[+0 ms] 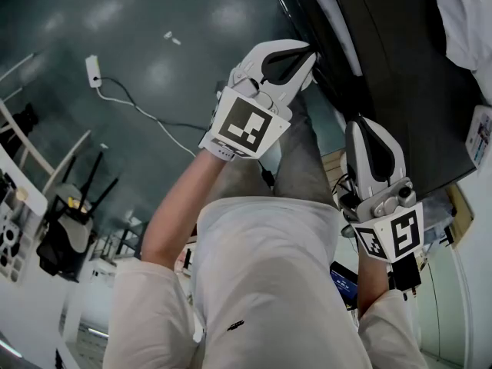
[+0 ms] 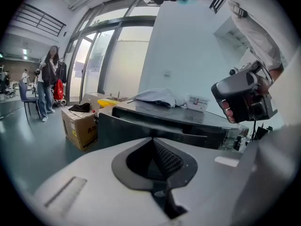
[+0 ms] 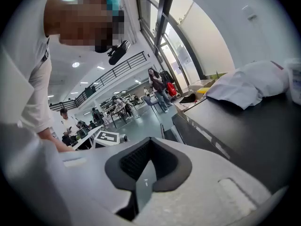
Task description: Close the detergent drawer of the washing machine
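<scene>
The dark washing machine (image 1: 415,91) fills the head view's upper right. A dark panel (image 2: 155,128) juts forward from its front in the left gripper view; I cannot tell whether it is the detergent drawer. The same part shows as a grey slot (image 3: 171,134) left of the machine's top (image 3: 254,126) in the right gripper view. My left gripper (image 1: 306,52) is shut and empty, its tip close to the machine's front edge. Its jaws (image 2: 153,140) meet just before that panel. My right gripper (image 1: 367,125) hangs shut and empty beside the machine, lower down, jaws (image 3: 150,139) together.
A white cloth (image 2: 157,97) and a small labelled box (image 2: 197,101) lie on the machine's top. A cardboard box (image 2: 80,124) stands on the floor to its left. A white plug and cable (image 1: 94,71) cross the floor. A person (image 2: 47,79) stands far off.
</scene>
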A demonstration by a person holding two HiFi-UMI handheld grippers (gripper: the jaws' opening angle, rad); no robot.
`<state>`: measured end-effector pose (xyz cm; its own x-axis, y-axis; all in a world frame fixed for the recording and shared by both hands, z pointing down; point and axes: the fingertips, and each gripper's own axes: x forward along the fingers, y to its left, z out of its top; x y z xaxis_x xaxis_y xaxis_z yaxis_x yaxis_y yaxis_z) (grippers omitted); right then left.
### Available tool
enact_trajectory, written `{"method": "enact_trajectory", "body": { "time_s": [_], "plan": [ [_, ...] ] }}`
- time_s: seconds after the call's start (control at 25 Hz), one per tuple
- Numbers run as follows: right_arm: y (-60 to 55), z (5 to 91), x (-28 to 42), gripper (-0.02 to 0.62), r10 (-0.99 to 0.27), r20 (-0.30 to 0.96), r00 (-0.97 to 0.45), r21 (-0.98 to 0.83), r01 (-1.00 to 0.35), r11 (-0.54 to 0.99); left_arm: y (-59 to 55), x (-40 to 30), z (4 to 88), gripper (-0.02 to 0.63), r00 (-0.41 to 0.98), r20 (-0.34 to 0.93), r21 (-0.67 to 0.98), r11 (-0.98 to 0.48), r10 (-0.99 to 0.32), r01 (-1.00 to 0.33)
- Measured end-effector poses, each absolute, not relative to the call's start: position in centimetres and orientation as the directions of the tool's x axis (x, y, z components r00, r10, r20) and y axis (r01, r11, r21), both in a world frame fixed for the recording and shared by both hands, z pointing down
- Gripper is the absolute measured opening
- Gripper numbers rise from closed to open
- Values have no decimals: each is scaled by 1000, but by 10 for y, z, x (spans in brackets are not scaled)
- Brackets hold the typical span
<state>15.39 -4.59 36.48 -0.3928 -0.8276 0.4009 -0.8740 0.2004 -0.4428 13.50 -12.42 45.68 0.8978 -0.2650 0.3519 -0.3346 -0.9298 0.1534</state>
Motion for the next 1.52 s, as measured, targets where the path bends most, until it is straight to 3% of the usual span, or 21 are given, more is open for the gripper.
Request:
{"method": "enact_trajectory", "body": {
  "time_s": [0.92, 1.52],
  "plan": [
    [-57, 371, 173, 3, -836, 409, -366, -455, -876, 161, -135, 163, 451, 18, 917, 349, 120, -961, -195, -250],
    [-58, 375, 170, 3, -829, 403, -387, -473, -864, 173, -136, 168, 452, 18, 911, 347, 133, -950, -222, -282]
  ]
}}
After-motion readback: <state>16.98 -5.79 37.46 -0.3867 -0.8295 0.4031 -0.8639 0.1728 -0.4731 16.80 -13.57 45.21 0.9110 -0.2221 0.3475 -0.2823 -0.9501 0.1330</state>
